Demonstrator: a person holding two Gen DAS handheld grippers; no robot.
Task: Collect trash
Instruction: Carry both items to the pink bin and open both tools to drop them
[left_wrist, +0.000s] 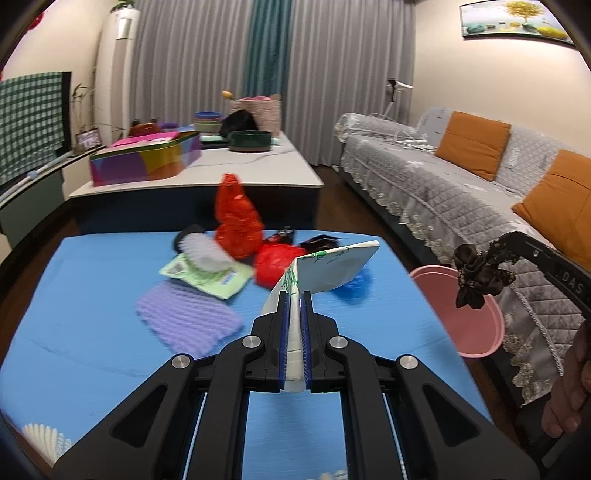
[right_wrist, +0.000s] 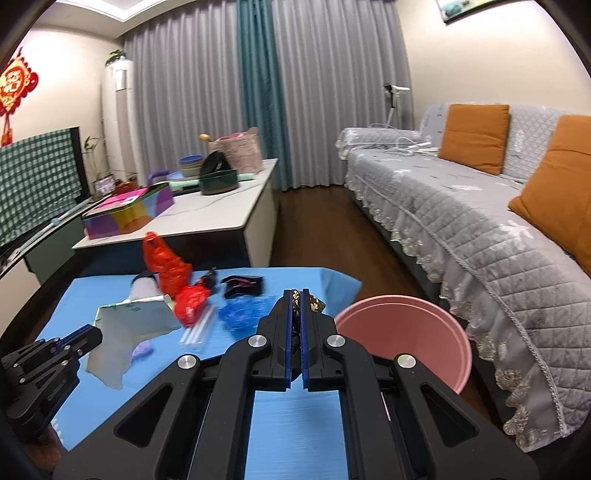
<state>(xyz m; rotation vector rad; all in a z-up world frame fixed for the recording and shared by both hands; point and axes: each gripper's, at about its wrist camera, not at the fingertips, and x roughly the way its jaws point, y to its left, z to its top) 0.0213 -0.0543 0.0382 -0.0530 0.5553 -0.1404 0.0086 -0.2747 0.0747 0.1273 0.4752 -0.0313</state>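
Note:
My left gripper (left_wrist: 295, 295) is shut on a white paper packet with green print (left_wrist: 332, 264) and holds it above the blue table (left_wrist: 92, 332). It also shows in the right wrist view (right_wrist: 136, 317). My right gripper (right_wrist: 296, 293) is shut on a crumpled brown patterned wrapper (left_wrist: 476, 275), held beside the rim of the pink bin (right_wrist: 402, 336). On the table lie a red plastic bag (left_wrist: 238, 218), a second red bag (left_wrist: 275, 264), a green packet (left_wrist: 207, 277), purple foam netting (left_wrist: 188, 321), blue plastic (right_wrist: 242, 312) and a black wrapper (right_wrist: 243, 284).
The pink bin (left_wrist: 469, 314) stands off the table's right edge, next to a grey sofa (right_wrist: 480, 229) with orange cushions. A white coffee table (right_wrist: 207, 214) with a colourful box and bowls stands behind. Clear straws (right_wrist: 199, 328) lie on the blue table.

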